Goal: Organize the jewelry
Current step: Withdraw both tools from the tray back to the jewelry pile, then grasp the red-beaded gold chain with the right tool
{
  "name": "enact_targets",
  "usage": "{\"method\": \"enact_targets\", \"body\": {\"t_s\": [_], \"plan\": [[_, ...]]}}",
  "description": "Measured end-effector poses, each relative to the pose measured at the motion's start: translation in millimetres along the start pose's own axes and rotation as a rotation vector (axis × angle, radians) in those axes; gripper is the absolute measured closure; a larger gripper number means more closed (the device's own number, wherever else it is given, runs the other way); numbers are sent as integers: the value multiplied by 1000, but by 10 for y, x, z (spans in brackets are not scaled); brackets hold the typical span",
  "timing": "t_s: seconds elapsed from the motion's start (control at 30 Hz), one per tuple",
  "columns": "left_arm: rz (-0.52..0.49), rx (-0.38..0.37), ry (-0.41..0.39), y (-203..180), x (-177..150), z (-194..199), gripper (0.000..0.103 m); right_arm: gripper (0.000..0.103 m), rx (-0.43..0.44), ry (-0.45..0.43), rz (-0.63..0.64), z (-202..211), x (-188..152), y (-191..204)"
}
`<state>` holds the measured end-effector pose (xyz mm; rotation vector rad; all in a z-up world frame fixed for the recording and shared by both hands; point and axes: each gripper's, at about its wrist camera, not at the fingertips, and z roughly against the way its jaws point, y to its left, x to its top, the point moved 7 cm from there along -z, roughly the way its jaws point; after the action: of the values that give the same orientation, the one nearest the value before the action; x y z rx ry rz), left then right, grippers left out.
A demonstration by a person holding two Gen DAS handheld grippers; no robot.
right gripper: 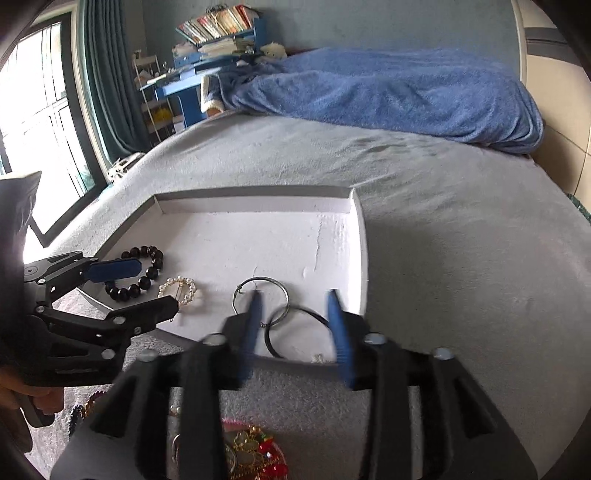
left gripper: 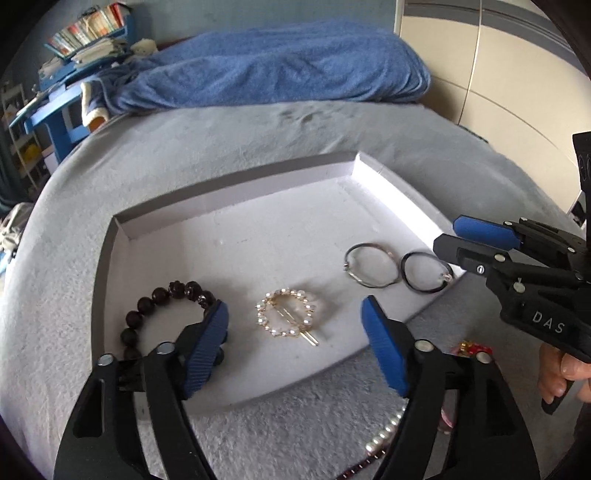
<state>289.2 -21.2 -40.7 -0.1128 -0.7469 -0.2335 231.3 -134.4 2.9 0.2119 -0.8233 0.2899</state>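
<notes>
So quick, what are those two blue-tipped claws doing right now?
Left gripper: open, empty, over the round pearl hair clip.
Right gripper: open, empty, over the thin black ring bangle.

A grey-covered bed (right gripper: pixel 443 221) fills the room, a rumpled blue blanket (right gripper: pixel 388 92) at its head. Teal curtains (right gripper: pixel 103 74) frame a bright window (right gripper: pixel 33 92); a blue shelf (right gripper: pixel 221 33) holds books.

Both handheld grippers hang side by side with jaws spread wide and nothing between them. The left gripper (left gripper: pixel 295 328) points forward and down, while the right gripper (right gripper: pixel 295 325) angles in from beside it.
</notes>
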Motion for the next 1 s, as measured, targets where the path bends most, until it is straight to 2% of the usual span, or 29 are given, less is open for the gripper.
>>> {"method": "enact_targets", "body": {"t_s": [0.03,0.1,0.17,0.23,0.47,0.77,1.0], "plan": [[-2,3,-8,-9,-6,30,24,52,0,-9,6,44,-10,11],[0,2,-14,-29,-50,102,23,37,-2,-32,26,154,-58,41],[13,0,-20,-27,-99,166,20,33,-5,-44,35,239,-122,64],[29,-1,-37,-17,-163,250,12,28,-4,-52,37,326,-207,77],[58,17,-71,51,-445,529,10,7,-22,-77,5,553,-465,57],[121,21,-47,120,-929,703,10,6,-43,-79,-53,750,-739,-28],[183,48,-62,196,-1212,826,10,6,-40,-46,-55,823,-975,26]]}}
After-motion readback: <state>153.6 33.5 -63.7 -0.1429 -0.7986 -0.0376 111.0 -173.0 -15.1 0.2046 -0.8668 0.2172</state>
